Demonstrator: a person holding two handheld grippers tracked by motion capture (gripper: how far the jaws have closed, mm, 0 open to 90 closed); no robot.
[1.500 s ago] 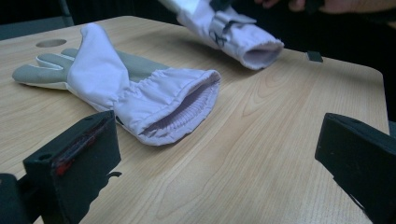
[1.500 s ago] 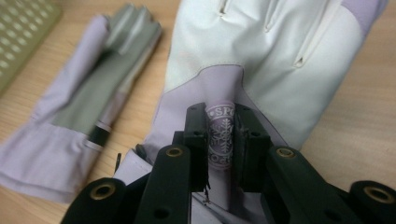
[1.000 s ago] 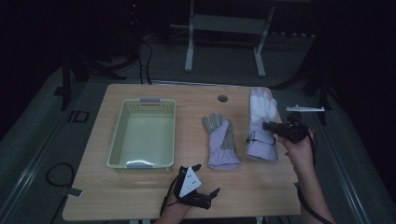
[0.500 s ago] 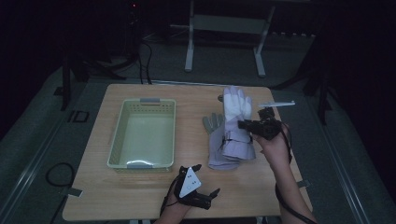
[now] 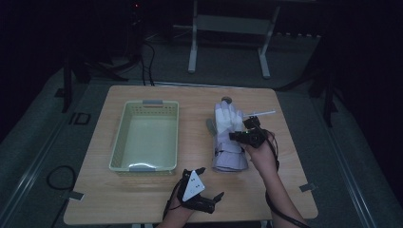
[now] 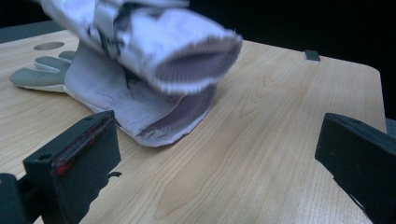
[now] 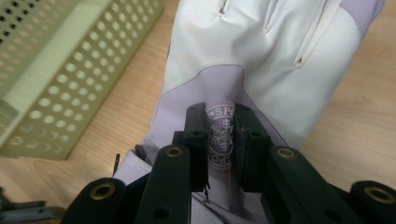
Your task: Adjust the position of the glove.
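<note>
- The white and lilac glove [image 7: 261, 60] that my right gripper [image 7: 219, 140] holds sits above the right half of the desk [image 5: 285, 190], over a second glove.
- My right jaws are clamped on a raised fold at the back of this glove, a lilac strap with a round snowflake badge [image 7: 219, 135] on it; the fold fills the narrow gap between the two black jaws.
- In the high view the held glove [image 5: 227, 118] points its fingers toward the far edge, and my right gripper [image 5: 244, 136] meets it from the right, with my right hand [image 5: 260, 154] behind it.
- In the left gripper view its ribbed cuff [image 6: 187, 60] hangs open and clear of the wood, a little blurred.
- The second glove [image 6: 126, 102] lies flat on the desk just under it, its open cuff toward the near side and its grey fingers [image 6: 37, 77] stretched left in that view.
- My left gripper [image 5: 209, 183] rests at the near edge of the desk, near the gloves' cuffs, with the grey three-cornered plate on top.
- Its jaws stand wide apart with nothing between them but bare wood.
- A pale green basket [image 5: 145, 135] with perforated walls stands on the left half of the desk, well apart from the gloves.
- A round hole [image 5: 226, 99] in the desk lies just beyond the held glove's fingertips.
</note>
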